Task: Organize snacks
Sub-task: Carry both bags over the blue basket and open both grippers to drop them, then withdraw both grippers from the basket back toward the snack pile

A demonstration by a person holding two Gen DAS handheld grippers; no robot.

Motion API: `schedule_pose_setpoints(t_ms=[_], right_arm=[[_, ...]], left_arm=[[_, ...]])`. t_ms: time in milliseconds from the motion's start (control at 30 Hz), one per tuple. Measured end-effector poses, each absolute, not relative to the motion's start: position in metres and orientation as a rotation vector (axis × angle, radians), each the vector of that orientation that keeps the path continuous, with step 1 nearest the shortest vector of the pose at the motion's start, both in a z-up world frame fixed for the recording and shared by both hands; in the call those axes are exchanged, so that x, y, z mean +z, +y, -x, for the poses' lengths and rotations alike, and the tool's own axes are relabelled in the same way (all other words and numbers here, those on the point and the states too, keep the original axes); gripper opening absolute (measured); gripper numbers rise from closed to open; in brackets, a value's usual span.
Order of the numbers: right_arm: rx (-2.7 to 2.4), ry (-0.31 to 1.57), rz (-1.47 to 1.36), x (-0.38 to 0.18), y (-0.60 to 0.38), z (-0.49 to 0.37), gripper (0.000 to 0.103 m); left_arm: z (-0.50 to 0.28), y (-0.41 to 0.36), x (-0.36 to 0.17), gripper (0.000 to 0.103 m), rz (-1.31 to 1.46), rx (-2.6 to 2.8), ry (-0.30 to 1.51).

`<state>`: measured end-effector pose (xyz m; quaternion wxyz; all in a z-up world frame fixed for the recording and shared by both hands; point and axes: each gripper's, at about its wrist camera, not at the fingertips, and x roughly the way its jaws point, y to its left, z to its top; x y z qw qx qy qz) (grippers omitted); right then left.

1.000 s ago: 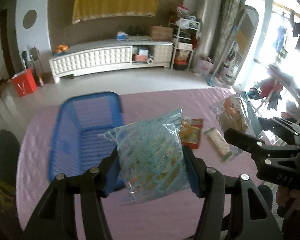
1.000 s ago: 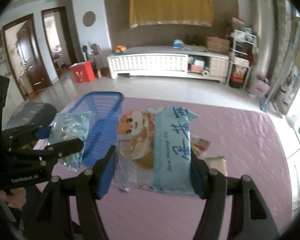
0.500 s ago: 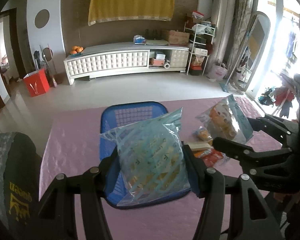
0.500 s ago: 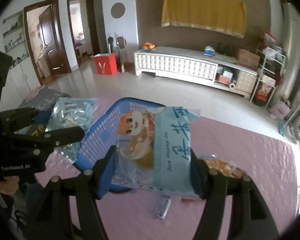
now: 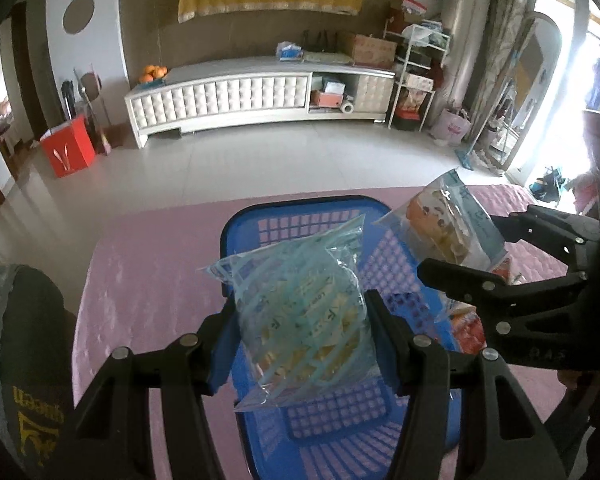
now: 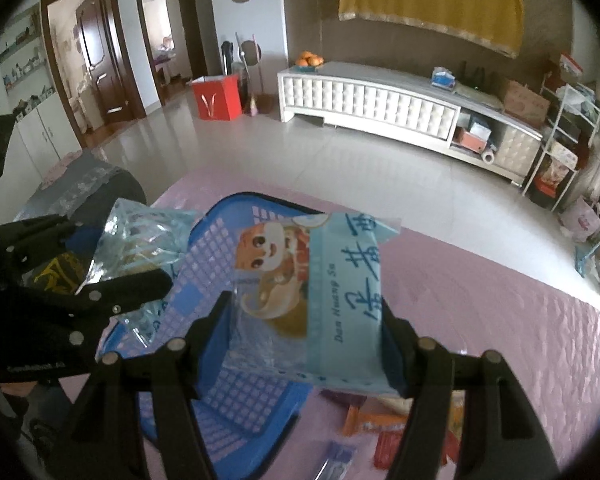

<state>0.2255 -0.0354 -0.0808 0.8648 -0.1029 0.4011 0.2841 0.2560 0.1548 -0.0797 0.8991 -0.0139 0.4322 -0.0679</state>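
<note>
Left gripper [image 5: 302, 330] clamped on a clear plastic snack bag with pale blue lattice print [image 5: 300, 312], held directly above the blue perforated plastic basket [image 5: 300, 216] on the pink quilted worktop [image 5: 148, 272], presumably for dropping in. Right gripper [image 6: 308, 320] clamped on a light blue cartoon-printed pastry packet [image 6: 320, 292], poised over the basket's right edge, apparently next in line. Several small wrapped snacks [image 6: 380, 424] lying loose beside the basket, not yet sorted.

Two grippers [image 5: 300, 340] [image 6: 306, 332] are each holding one snack bag [image 5: 300, 312] [image 6: 316, 296], one blue basket [image 5: 332, 412] is sitting center frame, several loose snack packets [image 6: 384, 428] are lying lower right.
</note>
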Motion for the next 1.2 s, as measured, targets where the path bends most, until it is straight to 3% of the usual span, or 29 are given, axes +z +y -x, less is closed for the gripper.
schedule_pose_setpoints(t_ms=[367,500,667,1200], right_arm=[[0.577,0.891,0.255,-0.102,-0.018,-0.251,0.07],[0.585,0.895,0.264,-0.105,-0.016,-0.257,0.071],[0.539,0.869,0.301,-0.105,-0.016,-0.255,0.087],[0.53,0.842,0.207,-0.049,-0.064,-0.22,0.091]], left_arm=[[-0.293,0.163,-0.104,0.056,0.047,-0.152,0.944],[-0.301,0.166,-0.108,0.061,0.048,-0.118,0.949],[-0.292,0.166,-0.107,0.072,0.026,-0.075,0.945],[-0.236,0.146,-0.048,0.072,0.011,-0.113,0.865]])
